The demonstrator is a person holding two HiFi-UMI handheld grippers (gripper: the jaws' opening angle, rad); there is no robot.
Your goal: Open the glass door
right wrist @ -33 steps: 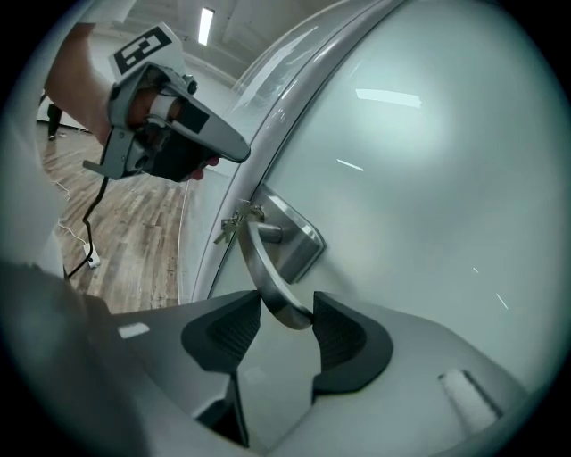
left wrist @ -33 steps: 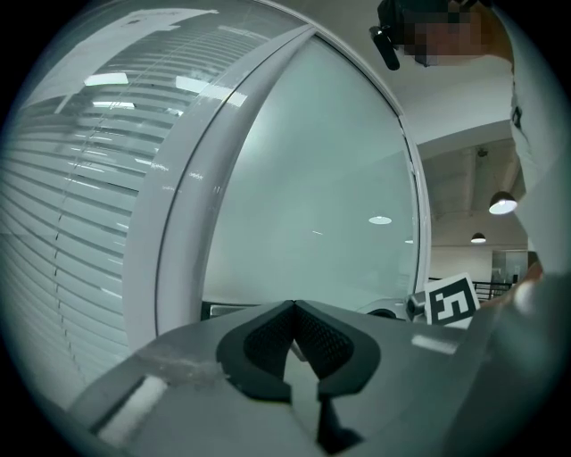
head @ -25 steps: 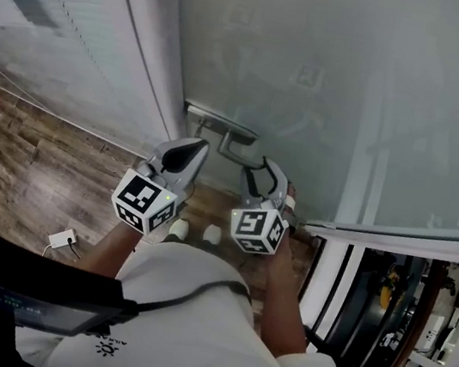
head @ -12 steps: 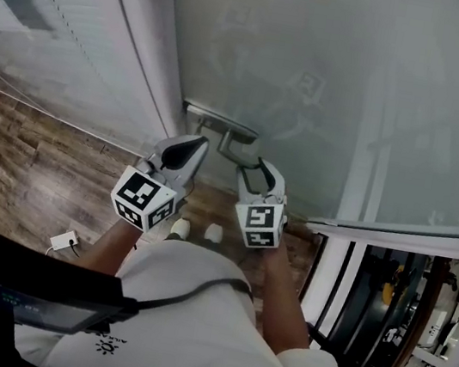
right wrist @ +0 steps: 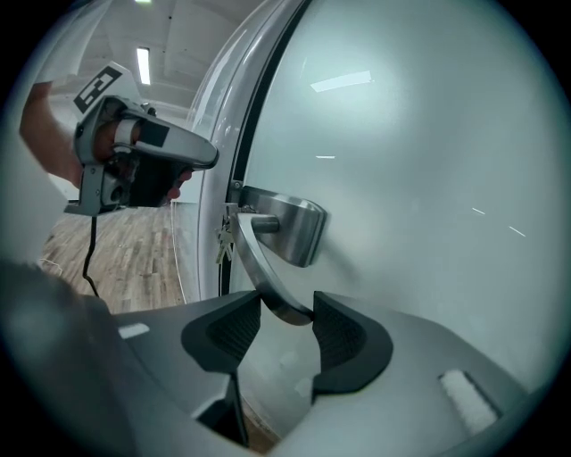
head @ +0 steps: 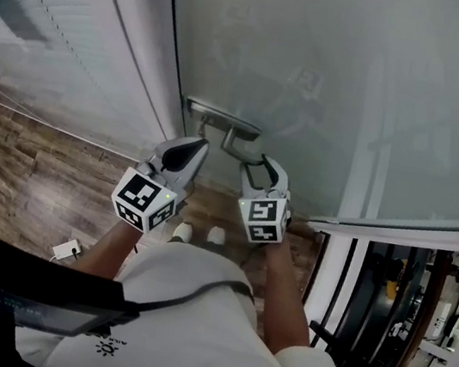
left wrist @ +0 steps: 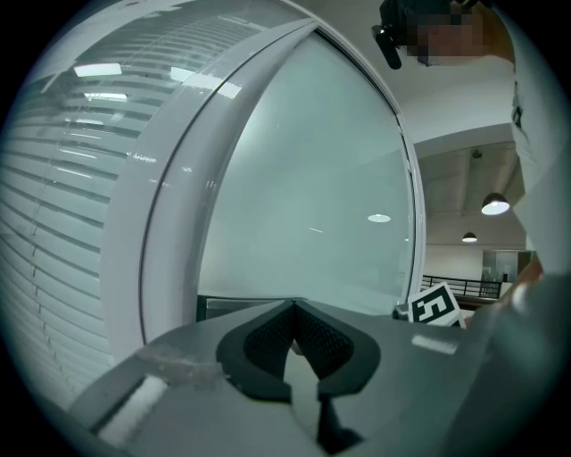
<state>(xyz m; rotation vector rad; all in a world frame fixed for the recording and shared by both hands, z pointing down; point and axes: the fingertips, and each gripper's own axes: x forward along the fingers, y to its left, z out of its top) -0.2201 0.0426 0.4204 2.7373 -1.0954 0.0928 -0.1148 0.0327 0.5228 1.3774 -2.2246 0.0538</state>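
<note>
wood floor (head: pixel 22 170) met the frosted glass door (head: pixel 316 80); right claw (right wrist: pixel 285 308) pinched the tilted lever handle (right wrist: pixel 254 259); left claw (left wrist: pixel 294 312) was pressed together.

The place looked like an office or a similar commercial building rather than a home. A frosted glass door (head: pixel 315 88) with a brushed-metal lever handle (right wrist: pixel 268 268) stood beside glazing backed by white slatted blinds (head: pixel 47 26). Wood-plank flooring (head: pixel 30 180) ran underfoot. A high white ceiling carried pendant lamps (left wrist: pixel 496 205) and a strip light (right wrist: pixel 144 64), with a dark railing (left wrist: pixel 464 286) beyond.
</note>
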